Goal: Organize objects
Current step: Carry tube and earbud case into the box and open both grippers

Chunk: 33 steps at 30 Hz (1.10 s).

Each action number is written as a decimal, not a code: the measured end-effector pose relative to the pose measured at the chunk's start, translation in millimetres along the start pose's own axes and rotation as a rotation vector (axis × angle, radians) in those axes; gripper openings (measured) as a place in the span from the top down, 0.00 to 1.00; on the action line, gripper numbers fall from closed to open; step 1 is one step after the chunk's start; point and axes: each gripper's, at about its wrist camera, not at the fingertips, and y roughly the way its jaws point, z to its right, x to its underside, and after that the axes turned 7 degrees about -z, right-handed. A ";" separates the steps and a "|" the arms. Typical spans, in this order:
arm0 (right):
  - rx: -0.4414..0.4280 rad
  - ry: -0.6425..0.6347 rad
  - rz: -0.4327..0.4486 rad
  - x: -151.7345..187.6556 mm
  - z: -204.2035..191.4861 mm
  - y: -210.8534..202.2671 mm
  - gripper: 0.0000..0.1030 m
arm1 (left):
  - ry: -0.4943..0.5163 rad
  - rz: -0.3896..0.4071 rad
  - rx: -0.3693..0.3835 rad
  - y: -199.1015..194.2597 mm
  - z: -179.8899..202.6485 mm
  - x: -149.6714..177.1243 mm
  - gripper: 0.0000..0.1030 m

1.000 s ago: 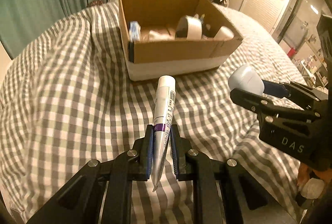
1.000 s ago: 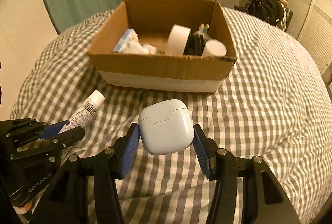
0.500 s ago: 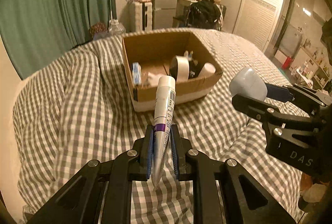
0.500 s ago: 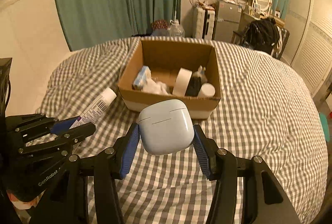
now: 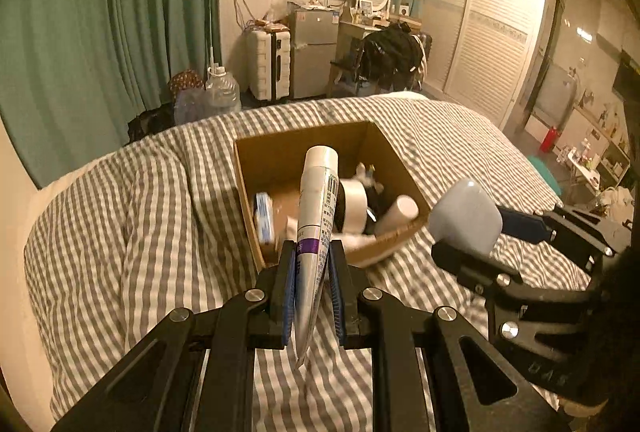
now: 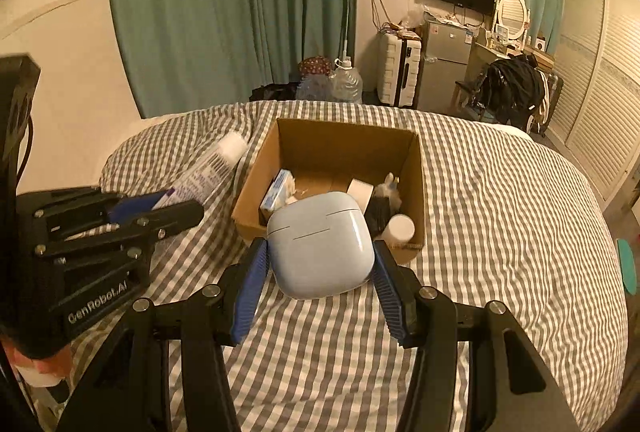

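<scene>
Grippers above checked bedspread (image 6: 500,232): my left gripper (image 5: 312,264) pinches a white tube (image 5: 316,216) near its crimped end; my right gripper (image 6: 320,264) clamps a pale blue earbud case (image 6: 320,244). Cardboard box (image 6: 344,139) lies just beyond both.

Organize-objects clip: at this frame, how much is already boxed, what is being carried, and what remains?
Done: the box on the bed already holds a tape roll, a small blue carton and other bits. In hand: the left gripper is shut on a tube, the right gripper on an earbud case, both held above the bed short of the box. Left: dropping both in. No other loose items show on the bedspread.
</scene>
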 end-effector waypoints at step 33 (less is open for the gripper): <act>-0.041 0.129 -0.081 -115.9 78.4 179.4 0.50 | -0.034 -0.189 0.031 187.0 -16.1 -78.3 0.85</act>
